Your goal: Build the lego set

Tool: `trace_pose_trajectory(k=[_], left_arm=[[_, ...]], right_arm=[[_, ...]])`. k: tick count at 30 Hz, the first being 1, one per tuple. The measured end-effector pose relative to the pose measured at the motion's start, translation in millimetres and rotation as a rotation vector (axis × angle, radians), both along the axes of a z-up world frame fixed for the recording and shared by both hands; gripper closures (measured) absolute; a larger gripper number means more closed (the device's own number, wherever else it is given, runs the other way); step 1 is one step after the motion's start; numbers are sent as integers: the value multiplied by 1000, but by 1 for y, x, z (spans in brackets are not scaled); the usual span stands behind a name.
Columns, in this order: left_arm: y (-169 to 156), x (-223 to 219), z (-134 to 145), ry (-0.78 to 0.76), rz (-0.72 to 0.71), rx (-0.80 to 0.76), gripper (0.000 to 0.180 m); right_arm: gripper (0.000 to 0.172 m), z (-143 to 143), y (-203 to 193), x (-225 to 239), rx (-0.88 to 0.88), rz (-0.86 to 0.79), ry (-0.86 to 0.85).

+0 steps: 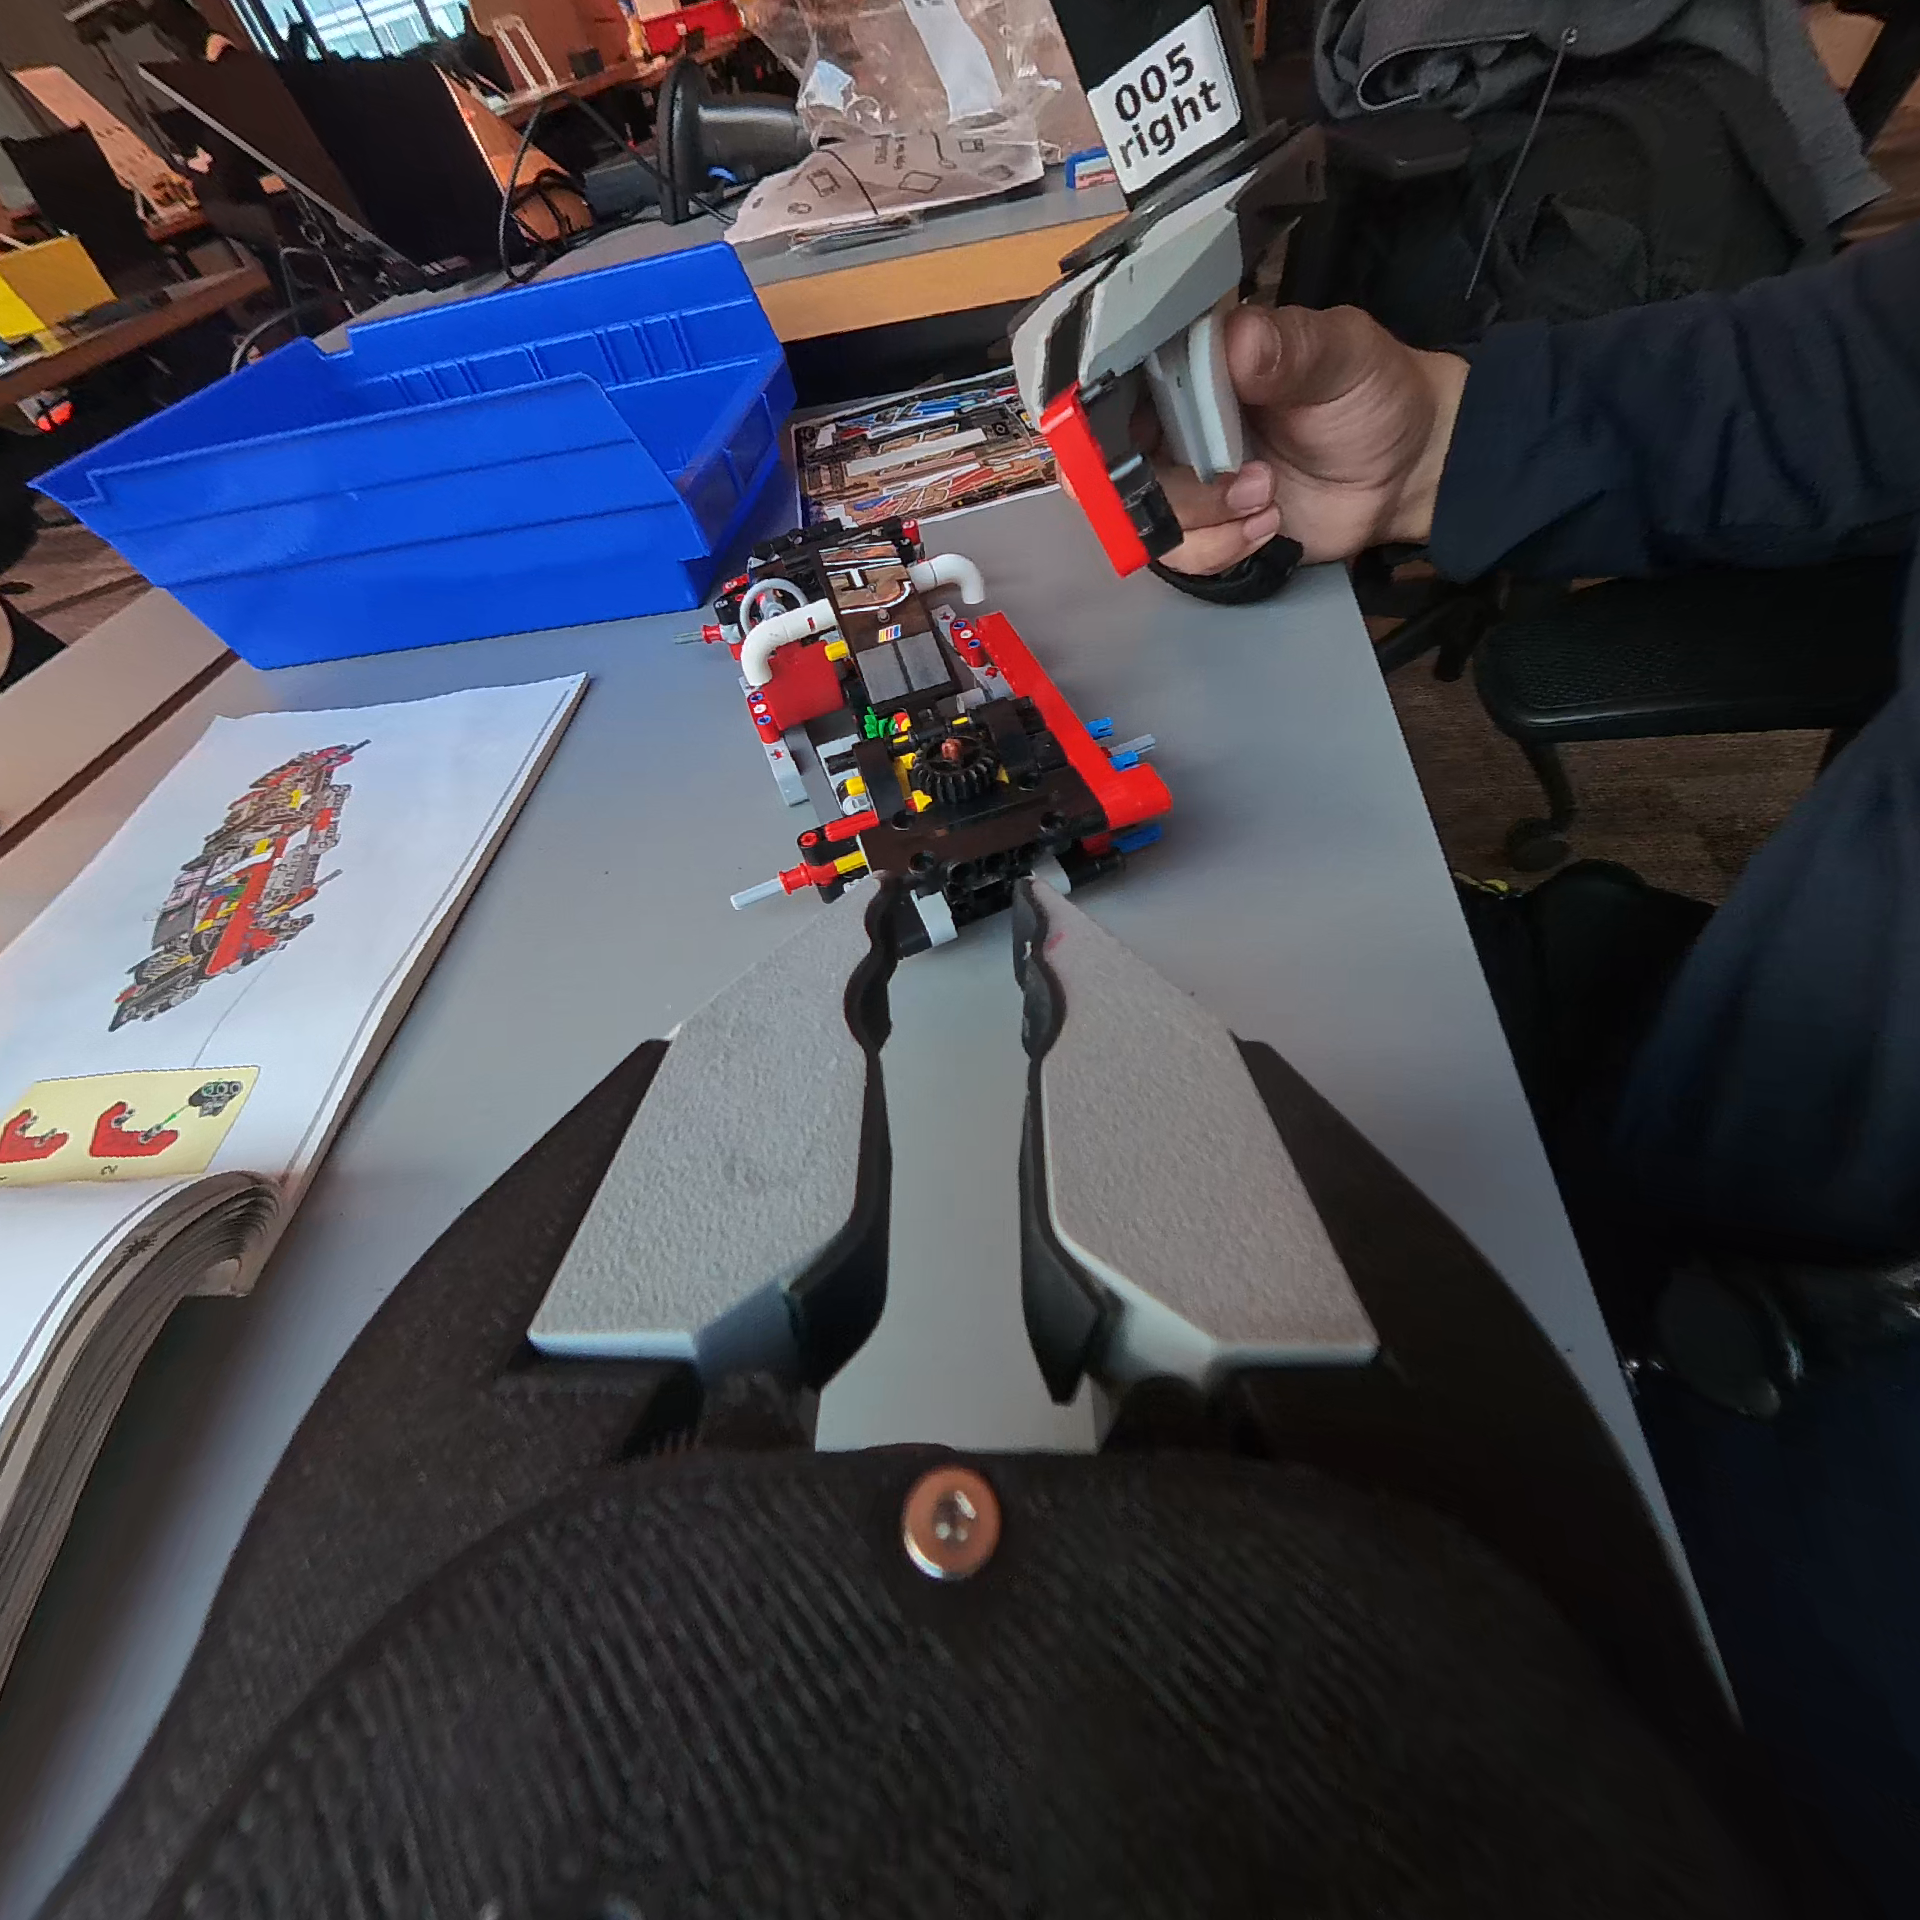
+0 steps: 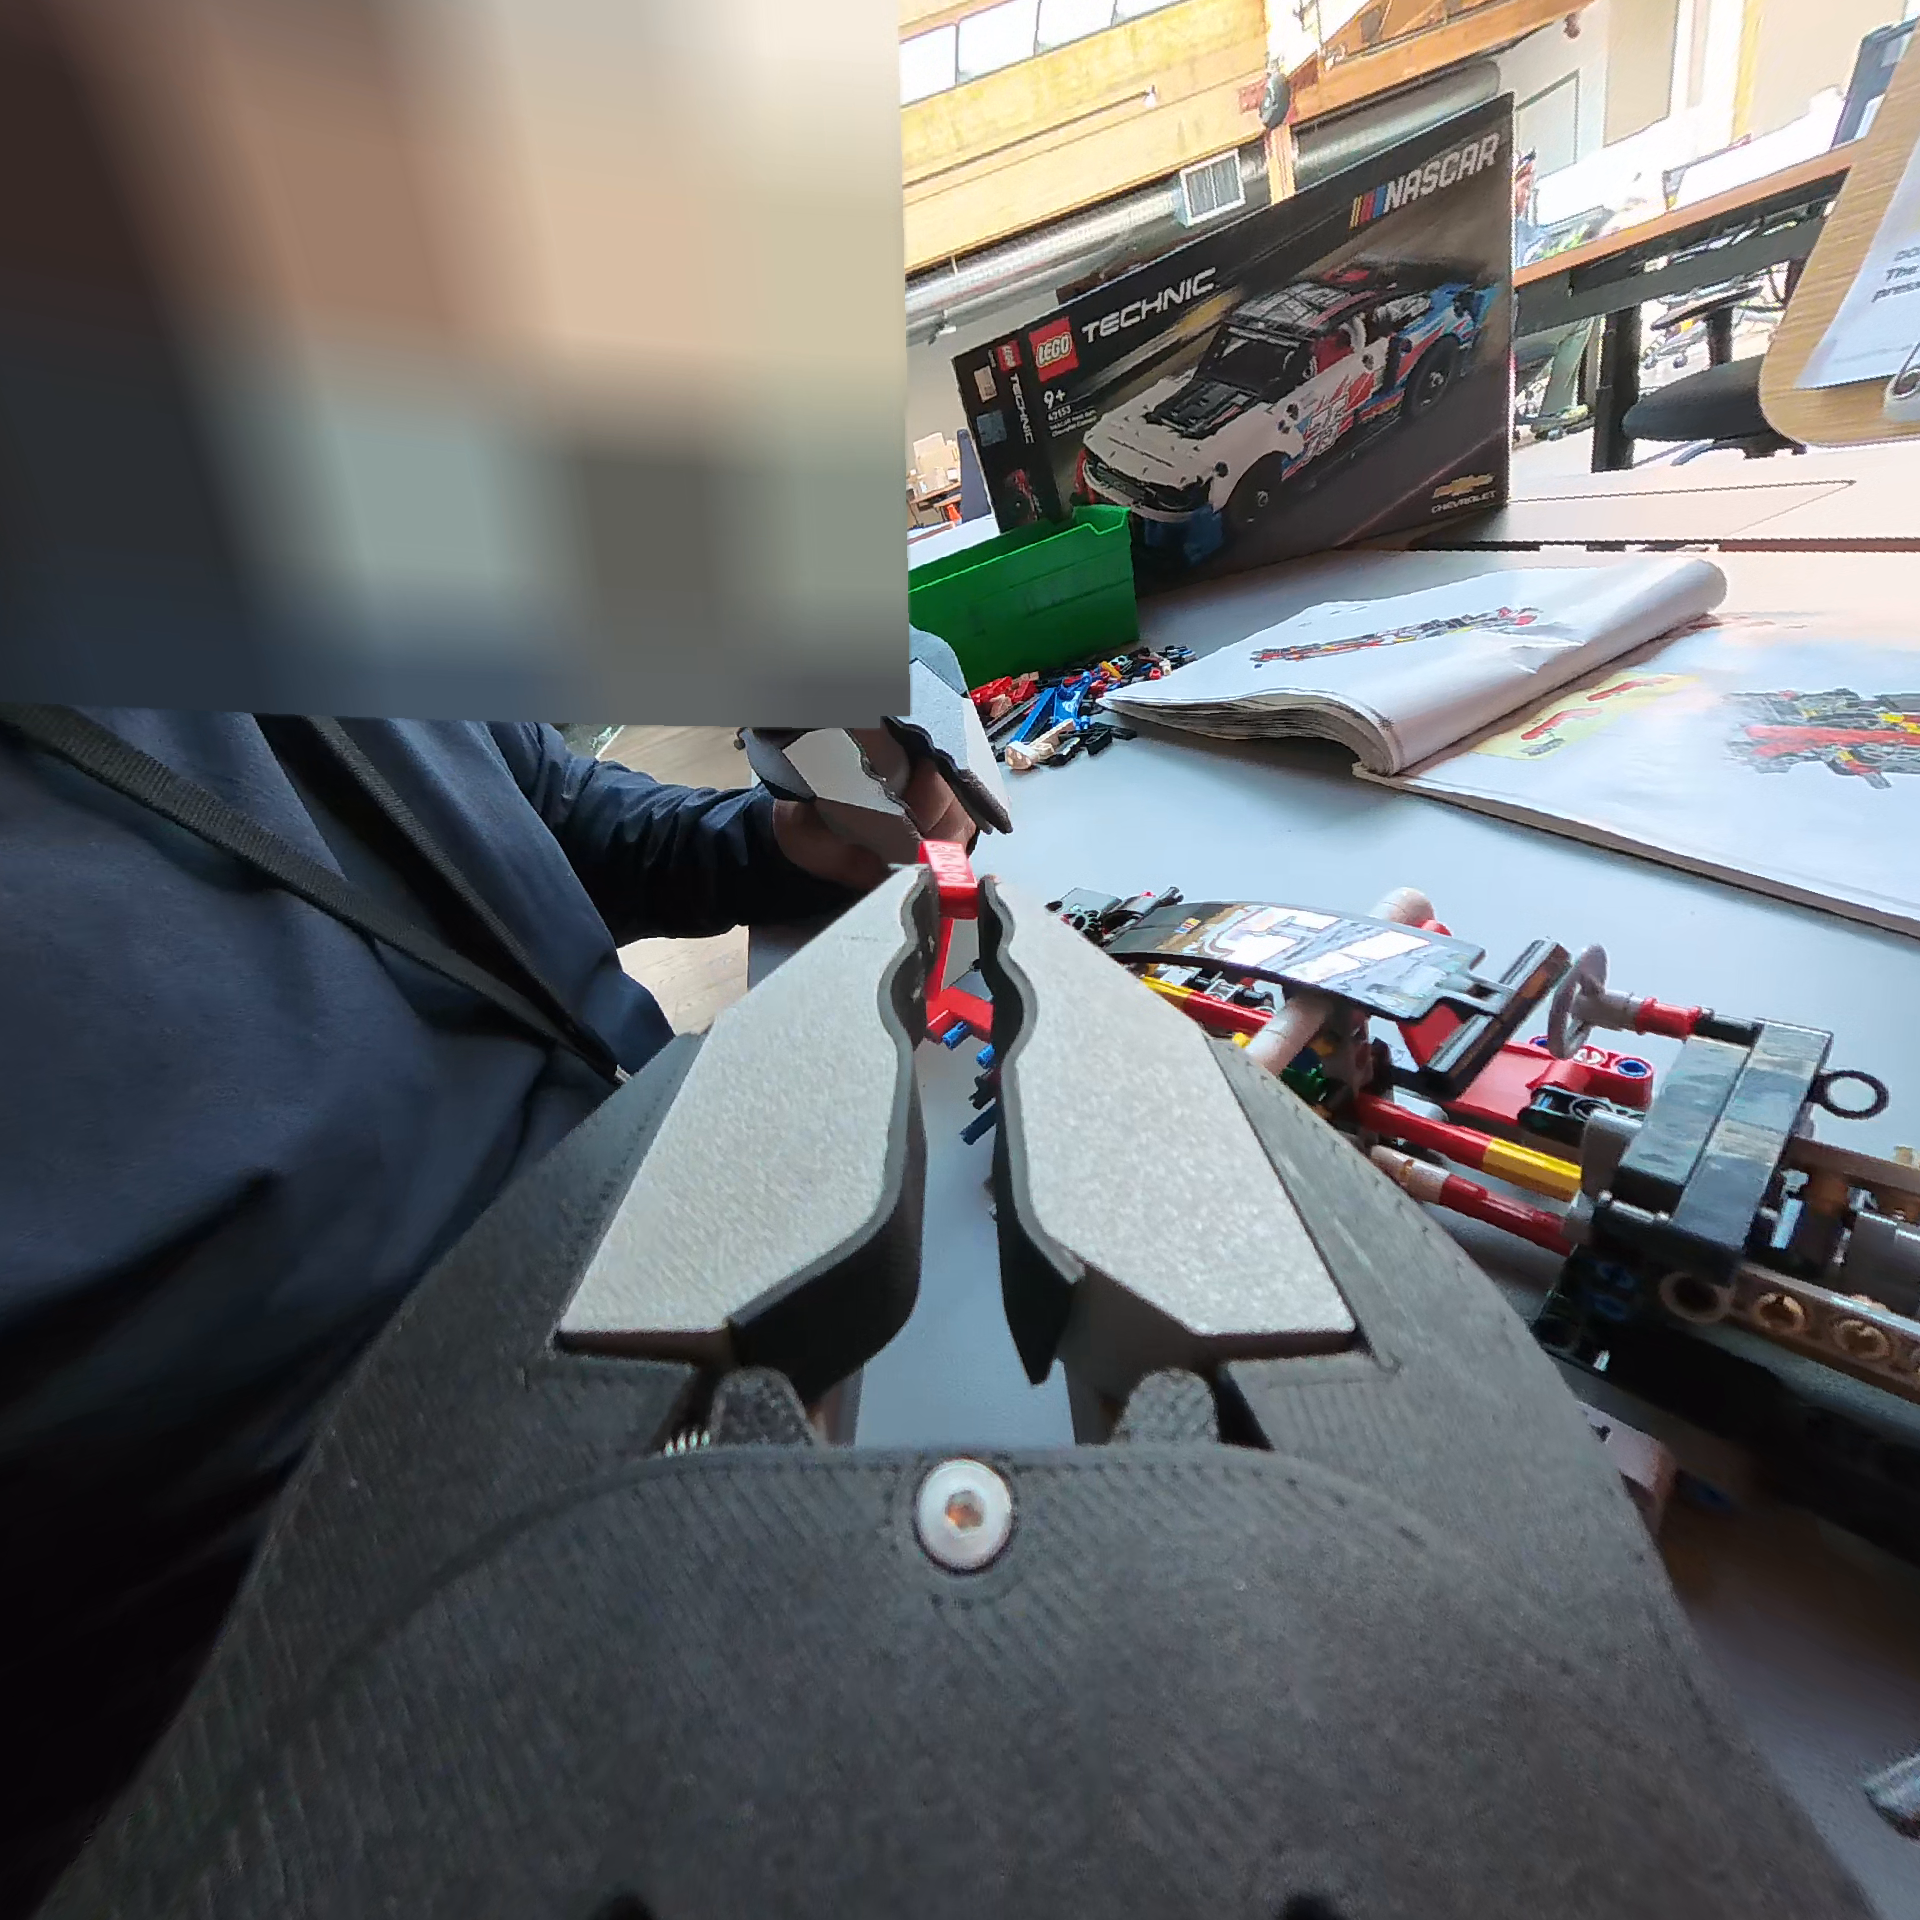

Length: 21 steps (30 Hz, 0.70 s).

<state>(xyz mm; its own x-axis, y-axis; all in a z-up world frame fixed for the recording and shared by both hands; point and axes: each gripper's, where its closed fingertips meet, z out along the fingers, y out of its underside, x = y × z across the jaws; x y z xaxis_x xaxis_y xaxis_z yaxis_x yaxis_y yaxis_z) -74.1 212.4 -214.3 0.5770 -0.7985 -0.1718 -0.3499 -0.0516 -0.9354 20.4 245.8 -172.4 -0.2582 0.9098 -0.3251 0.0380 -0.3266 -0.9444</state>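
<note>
A partly built toy car chassis [image 1: 935,727] of red, black and grey bricks lies on the grey table [image 1: 1247,831]. My left gripper [image 1: 956,899] is at its near end, with both fingertips against the sides of the black end block. My right gripper [image 2: 951,899] is shut on a red angled brick piece [image 2: 951,883]. In the left wrist view the right gripper [image 1: 1081,416] holds the red piece [image 1: 1086,468] in the air, above and right of the chassis's far end. The right wrist view shows the chassis [image 2: 1455,1039] to its right and the left gripper [image 2: 894,779] just beyond the red piece.
A blue bin [image 1: 436,468] stands at the back left, and an open instruction booklet [image 1: 260,883] lies left. A sticker sheet [image 1: 914,457] lies behind the chassis. A green bin [image 2: 1023,603], loose pieces [image 2: 1070,696] and the set's box [image 2: 1247,395] are further along. The table's edge [image 1: 1455,935] and a chair [image 1: 1662,665] are on the right.
</note>
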Motion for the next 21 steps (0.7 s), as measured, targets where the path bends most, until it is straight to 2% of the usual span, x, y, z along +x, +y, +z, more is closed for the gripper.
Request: trace_pose_trajectory(k=[21], left_arm=[[2, -4, 5, -64, -10, -35, 163]], right_arm=[[168, 2, 0, 0, -23, 19, 16]])
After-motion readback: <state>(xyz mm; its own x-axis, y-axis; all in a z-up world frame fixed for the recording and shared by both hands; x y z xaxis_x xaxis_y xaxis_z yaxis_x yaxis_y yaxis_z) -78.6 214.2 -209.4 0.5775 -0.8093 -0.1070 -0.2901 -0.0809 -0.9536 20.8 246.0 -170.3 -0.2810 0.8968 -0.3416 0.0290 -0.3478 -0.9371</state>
